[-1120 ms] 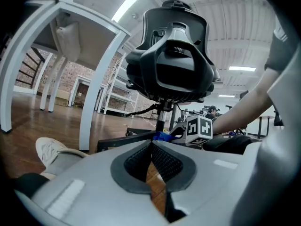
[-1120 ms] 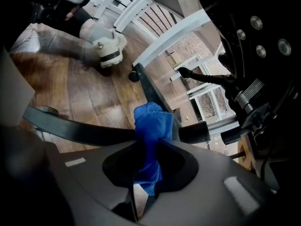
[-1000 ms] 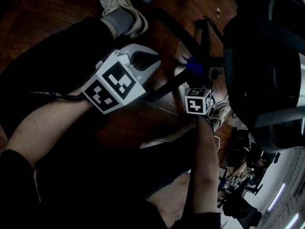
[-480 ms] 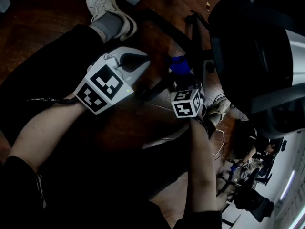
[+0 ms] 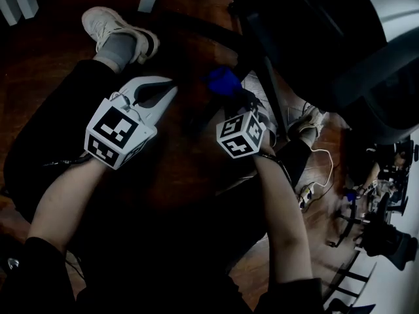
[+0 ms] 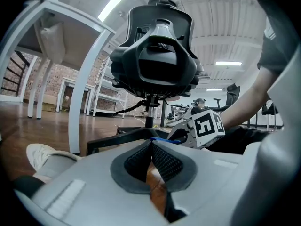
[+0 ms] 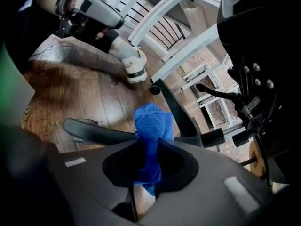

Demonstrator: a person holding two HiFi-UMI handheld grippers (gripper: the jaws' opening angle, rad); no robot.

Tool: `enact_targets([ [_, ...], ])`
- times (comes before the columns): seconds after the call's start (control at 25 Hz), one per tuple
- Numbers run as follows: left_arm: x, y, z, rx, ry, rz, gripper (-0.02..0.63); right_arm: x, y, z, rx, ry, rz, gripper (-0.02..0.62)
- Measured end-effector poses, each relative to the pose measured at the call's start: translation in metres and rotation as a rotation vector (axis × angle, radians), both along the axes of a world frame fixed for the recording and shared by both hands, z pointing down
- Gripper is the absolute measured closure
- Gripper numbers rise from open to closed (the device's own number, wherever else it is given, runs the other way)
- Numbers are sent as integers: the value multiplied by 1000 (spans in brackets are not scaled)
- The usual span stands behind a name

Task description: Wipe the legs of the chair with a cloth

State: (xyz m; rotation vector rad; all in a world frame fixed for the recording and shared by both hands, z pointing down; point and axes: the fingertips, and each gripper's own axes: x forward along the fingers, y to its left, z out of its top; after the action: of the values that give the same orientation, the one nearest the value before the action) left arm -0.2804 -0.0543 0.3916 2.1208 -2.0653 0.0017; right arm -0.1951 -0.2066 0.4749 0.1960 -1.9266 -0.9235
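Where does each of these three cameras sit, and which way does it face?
Head view: on the head, steeply down at forearms, left gripper, right gripper, shoe.
Left gripper view: on left gripper, low, up past shut jaws at the chair.
Right gripper view: on right gripper, past jaws holding the blue cloth, toward chair legs.
Shared: each gripper view shows the other gripper.
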Motion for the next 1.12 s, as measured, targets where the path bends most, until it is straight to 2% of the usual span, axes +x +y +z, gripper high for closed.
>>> enact_targets([
  [0.24,9,-4,7,-20,-33,29,601,14,33,10,-26,10,-73,512],
  [0.44,7,1,6,-22,19,26,601,17,52,15,-40,20,-99,512],
  [0.68,9,5,15,-59,6,33,601,22,68,20,-51,45,-147,512],
  [0.88,9,6,19,-72,6,40,601,26,76,20,-86,33,-141,512],
  [0.96,7,8,20,-72,52,32,601,25,81,21,-65,39,-162,512],
  [1.08,-2,9,21,-66,183,-1,601,24,85,23,-54,44,-179,512],
  [1.12,-5,9,22,-70,188,-12,601,24,86,23,-57,42,-178,512],
])
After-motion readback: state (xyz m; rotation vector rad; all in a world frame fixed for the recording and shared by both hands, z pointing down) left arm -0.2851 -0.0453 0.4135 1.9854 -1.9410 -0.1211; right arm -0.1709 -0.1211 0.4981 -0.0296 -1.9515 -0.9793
